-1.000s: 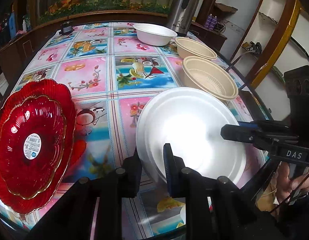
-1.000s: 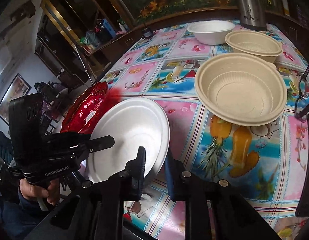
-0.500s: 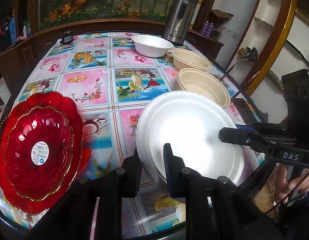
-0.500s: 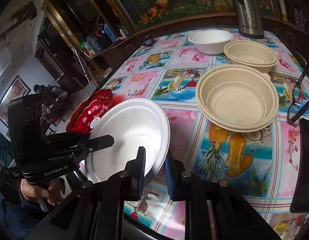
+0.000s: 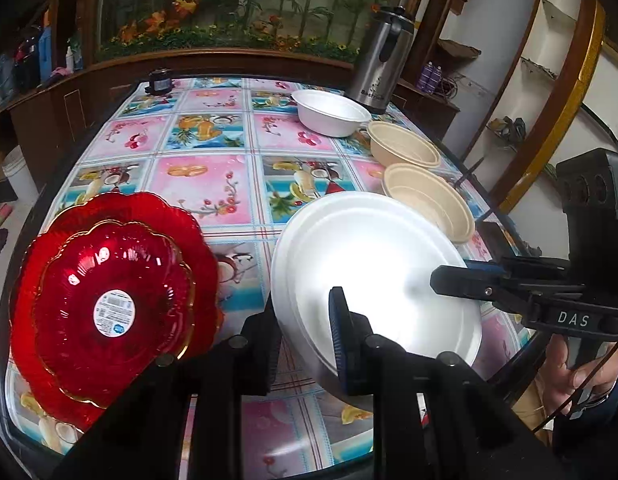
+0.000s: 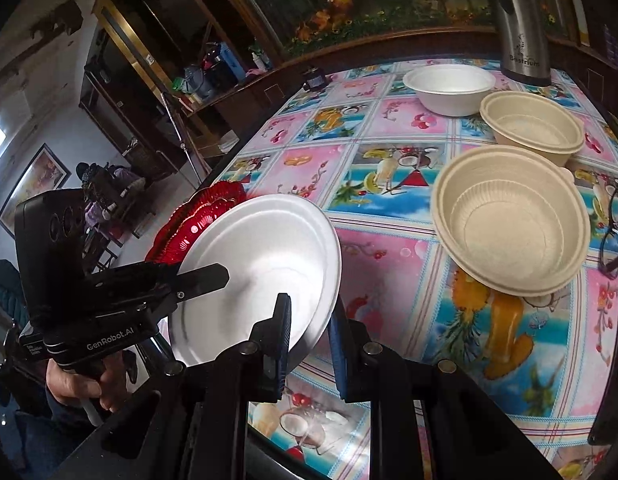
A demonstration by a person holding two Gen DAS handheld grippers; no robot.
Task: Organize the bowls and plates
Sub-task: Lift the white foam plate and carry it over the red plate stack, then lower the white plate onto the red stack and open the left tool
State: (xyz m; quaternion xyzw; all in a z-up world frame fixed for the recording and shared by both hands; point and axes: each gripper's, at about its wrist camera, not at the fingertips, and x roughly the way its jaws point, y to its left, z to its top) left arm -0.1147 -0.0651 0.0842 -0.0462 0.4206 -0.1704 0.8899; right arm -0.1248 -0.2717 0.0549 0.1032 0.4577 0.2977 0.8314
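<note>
My left tongs [image 5: 305,344] and right tongs [image 6: 309,344] each pinch an opposite rim of the white foam plate [image 5: 373,272], held tilted above the table [image 5: 213,184]. Red plates [image 5: 109,300] lie stacked just left; beyond sit two beige bowls [image 6: 509,220], then a white bowl [image 6: 449,88].

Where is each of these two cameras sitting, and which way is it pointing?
Left wrist view: on the left gripper, looking forward and down along its fingers, clamped on the white plate's rim; red plates lie to its left, the right gripper and a hand to its right.
Right wrist view: on the right gripper, looking down across the table, gripping the same plate; the left gripper and hand show.
Shared: plate, red plates, white bowl, two beige bowls, steel flask.
</note>
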